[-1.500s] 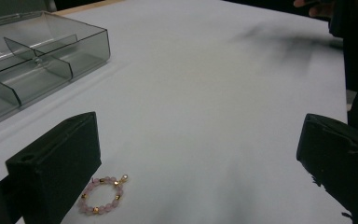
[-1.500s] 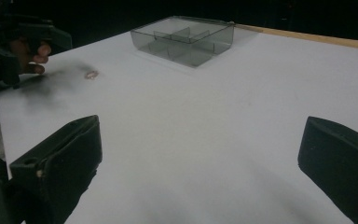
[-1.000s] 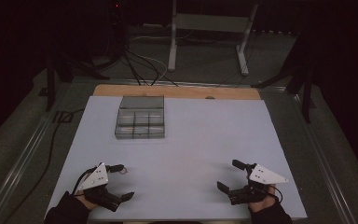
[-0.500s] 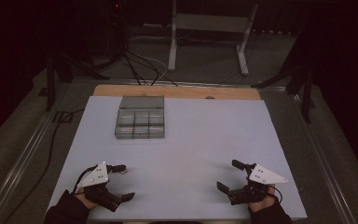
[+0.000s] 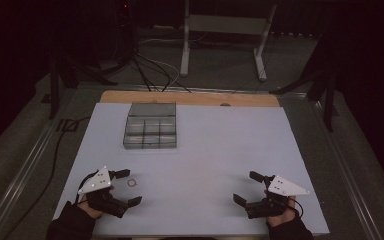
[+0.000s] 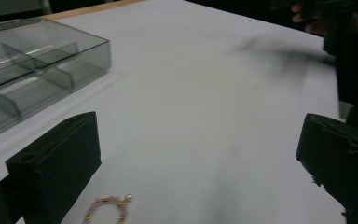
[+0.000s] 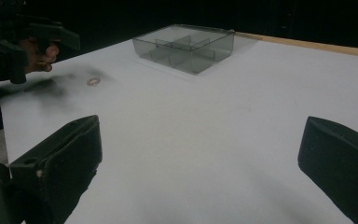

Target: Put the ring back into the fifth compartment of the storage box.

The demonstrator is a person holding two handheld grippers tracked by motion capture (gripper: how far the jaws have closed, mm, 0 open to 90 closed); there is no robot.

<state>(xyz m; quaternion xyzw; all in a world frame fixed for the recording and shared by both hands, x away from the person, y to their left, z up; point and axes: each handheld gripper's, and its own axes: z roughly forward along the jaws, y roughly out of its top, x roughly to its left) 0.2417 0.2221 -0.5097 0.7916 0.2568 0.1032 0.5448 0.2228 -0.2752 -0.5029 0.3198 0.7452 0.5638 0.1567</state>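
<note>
White sheeting is covering the tabletop (image 5: 215,150), with a strip of bare wood showing along its far edge. Smoky clear plastic forms a compartment box (image 5: 150,126) sitting in the upper left of the sheet, its long axis running away from the person, dividers splitting it into cells. A small beaded ring (image 5: 132,183) is lying flat at the lower left, between the jaws of the left hand-held gripper (image 5: 124,186), which is gaping wide and gripping nothing. The left gripper view is revealing what the high view cannot: pink beads with gold ones on the ring (image 6: 106,210), just beside the left-hand jaw. The right hand-held gripper (image 5: 246,187) is resting at the lower right, jaws spread wide and empty, well apart from the ring. Metal stand legs (image 5: 222,35) and cables are occupying the dark floor beyond.
</note>
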